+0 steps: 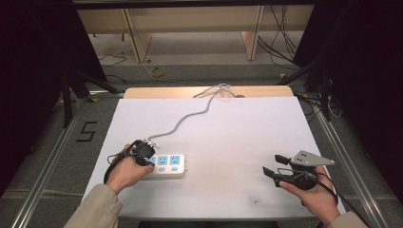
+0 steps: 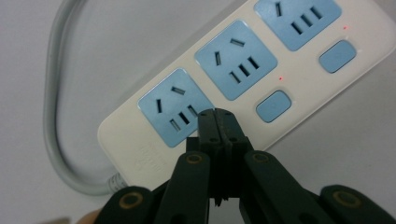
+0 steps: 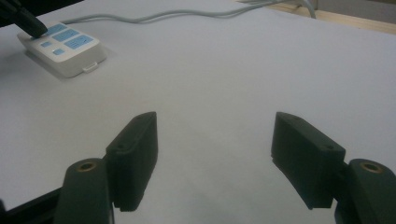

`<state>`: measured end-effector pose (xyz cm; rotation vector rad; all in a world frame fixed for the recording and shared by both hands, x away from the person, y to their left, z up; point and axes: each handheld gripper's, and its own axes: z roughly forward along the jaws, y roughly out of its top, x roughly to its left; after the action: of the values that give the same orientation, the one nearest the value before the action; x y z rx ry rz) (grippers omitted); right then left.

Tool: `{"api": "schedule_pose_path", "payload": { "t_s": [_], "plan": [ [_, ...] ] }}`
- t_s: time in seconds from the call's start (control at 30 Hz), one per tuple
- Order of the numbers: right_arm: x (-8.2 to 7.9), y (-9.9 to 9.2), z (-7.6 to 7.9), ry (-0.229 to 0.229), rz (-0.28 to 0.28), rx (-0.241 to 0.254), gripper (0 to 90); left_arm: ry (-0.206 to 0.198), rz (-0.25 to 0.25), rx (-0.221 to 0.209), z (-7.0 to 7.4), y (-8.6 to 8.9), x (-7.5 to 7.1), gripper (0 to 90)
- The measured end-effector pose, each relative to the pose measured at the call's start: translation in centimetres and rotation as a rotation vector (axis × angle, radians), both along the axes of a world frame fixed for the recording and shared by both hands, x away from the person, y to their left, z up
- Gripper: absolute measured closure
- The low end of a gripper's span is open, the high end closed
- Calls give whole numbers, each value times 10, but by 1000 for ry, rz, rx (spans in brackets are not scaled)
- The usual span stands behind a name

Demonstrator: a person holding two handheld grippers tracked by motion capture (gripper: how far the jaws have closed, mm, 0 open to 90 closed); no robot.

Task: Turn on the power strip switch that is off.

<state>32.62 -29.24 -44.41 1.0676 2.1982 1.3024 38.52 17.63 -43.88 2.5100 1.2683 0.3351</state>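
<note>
Surroundings: white table top (image 1: pixel 228 137) on a wooden bench, dark curtains at both sides, loose cables (image 1: pixel 280 40) on the floor beyond the far edge. Nothing lies between the two grippers on the bare surface.

Power strip (image 1: pixel 167 165) sits near the front-left corner of the bench, flat. White body, three blue sockets, each paired with a blue rounded button (image 2: pixel 273 106); two small red lights show in the left gripper view. Grey cord (image 1: pixel 190 116) leaves its left end and runs in curves to the far edge, where it bunches.

Left gripper (image 2: pixel 216 117): jaws pressed together, tips on the strip beside the end socket (image 2: pixel 174 108), gripping nothing.

Right gripper (image 3: pixel 215 144): jaws spread wide, empty, held low near the front-right corner, well apart from the strip
</note>
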Motion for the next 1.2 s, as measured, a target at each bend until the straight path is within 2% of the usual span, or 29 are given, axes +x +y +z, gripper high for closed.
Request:
{"api": "schedule_pose_path", "payload": {
  "t_s": [0.13, 0.17, 0.23, 0.3, 0.57, 0.93, 1.03, 1.2],
  "plan": [
    [0, 0, 0, -1, 1, 0, 323, -23, -16, 61, 0, -8, -3, 900],
    [0, 0, 0, -1, 1, 0, 323, -16, -9, 52, 0, -6, -2, 900],
    [0, 0, 0, -2, 1, 2, 323, -2, 13, 5, 0, -1, 0, 900],
    [-1, -1, 0, -1, 1, 3, 323, -4, 27, -15, 0, 1, 0, 900],
    [0, 0, 0, -3, 2, 2, 323, -20, 26, 13, 1, 1, 0, 900],
    [-1, 0, 1, -2, 2, 3, 323, -11, 26, 16, 1, 2, -1, 900],
    [-1, 0, 1, -3, 1, 4, 323, -7, 19, 39, 2, 1, -2, 900],
    [-1, 0, 1, -2, 2, 5, 323, -7, 12, 45, 2, 1, -3, 900]
  ]
}}
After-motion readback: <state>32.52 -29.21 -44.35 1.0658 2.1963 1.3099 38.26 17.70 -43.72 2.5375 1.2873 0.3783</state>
